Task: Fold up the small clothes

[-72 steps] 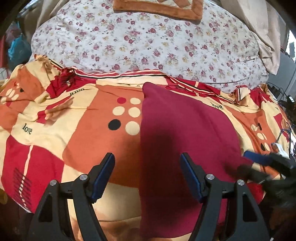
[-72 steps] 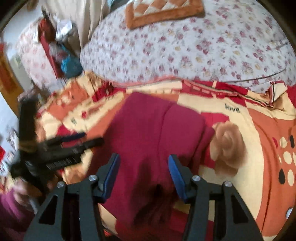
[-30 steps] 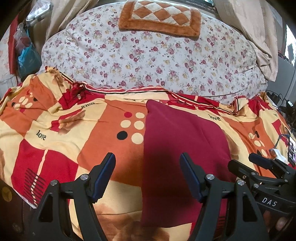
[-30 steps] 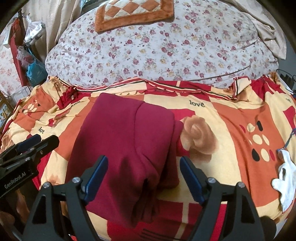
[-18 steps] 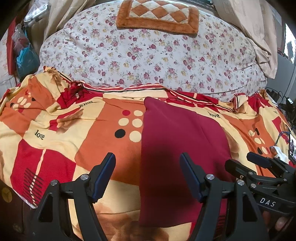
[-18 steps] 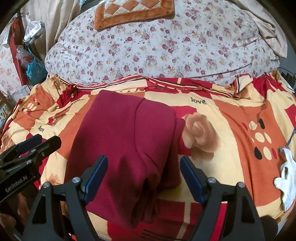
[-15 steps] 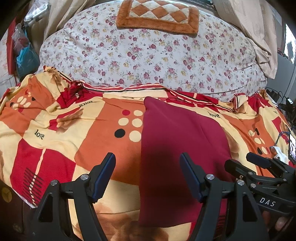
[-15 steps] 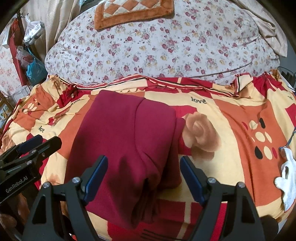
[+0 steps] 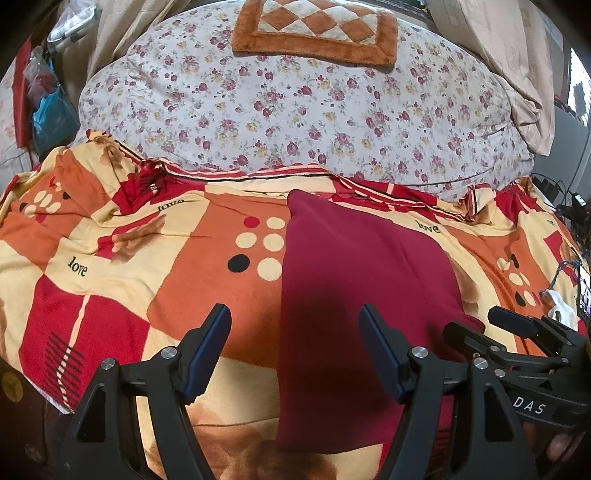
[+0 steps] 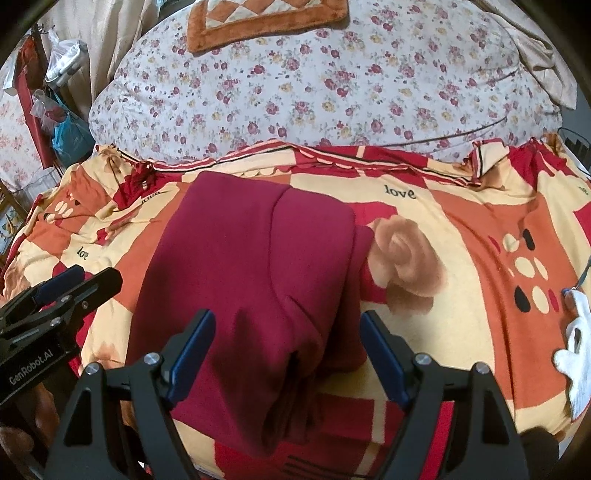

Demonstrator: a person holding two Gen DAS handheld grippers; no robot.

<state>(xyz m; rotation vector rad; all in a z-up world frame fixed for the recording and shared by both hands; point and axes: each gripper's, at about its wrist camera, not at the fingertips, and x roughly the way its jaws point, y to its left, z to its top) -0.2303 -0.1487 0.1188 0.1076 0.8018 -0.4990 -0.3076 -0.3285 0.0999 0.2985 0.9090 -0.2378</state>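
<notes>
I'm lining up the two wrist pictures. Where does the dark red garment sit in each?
Left wrist view: the garment lies right of centre, running from the blanket's far edge down past the left gripper's right finger.
Right wrist view: the garment lies left of centre, its near end between the right gripper's open fingers.
Shared landmark: the checked orange mat at top, on the floral quilt.
</notes>
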